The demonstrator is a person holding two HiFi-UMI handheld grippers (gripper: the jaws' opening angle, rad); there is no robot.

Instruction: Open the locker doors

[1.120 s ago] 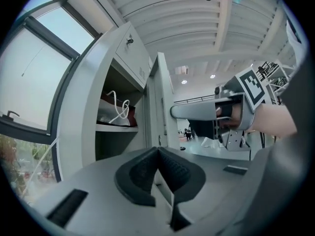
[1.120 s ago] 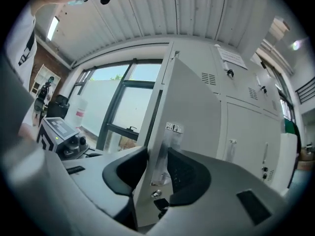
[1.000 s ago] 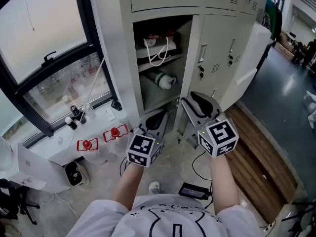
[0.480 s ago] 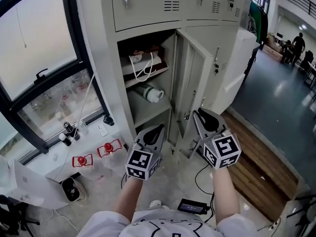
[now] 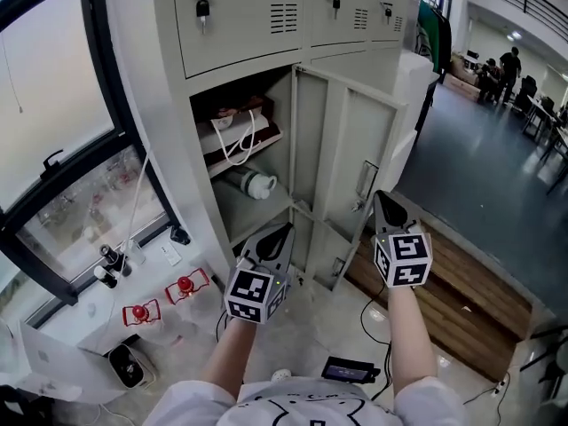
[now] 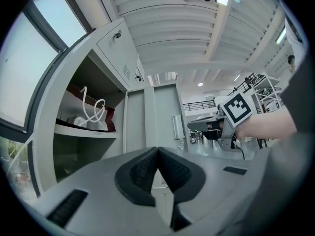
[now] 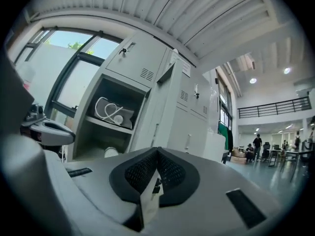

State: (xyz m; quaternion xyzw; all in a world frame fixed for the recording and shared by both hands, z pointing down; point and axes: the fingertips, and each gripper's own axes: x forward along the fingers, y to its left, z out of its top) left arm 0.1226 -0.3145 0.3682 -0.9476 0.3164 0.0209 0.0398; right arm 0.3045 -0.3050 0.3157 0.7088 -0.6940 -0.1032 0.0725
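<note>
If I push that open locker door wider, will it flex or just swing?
Probably it just swings: the door shows vertical folded ribs on its inner face, so it looks stiff. It appears to be thin sheet metal, so it is likely light, and a firm shove may send it swinging fast and rebounding.

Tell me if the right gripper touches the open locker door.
Apart. In the right gripper view the right gripper has just been closing its jaws on nothing, and the open locker door stands well beyond their tips.
</note>
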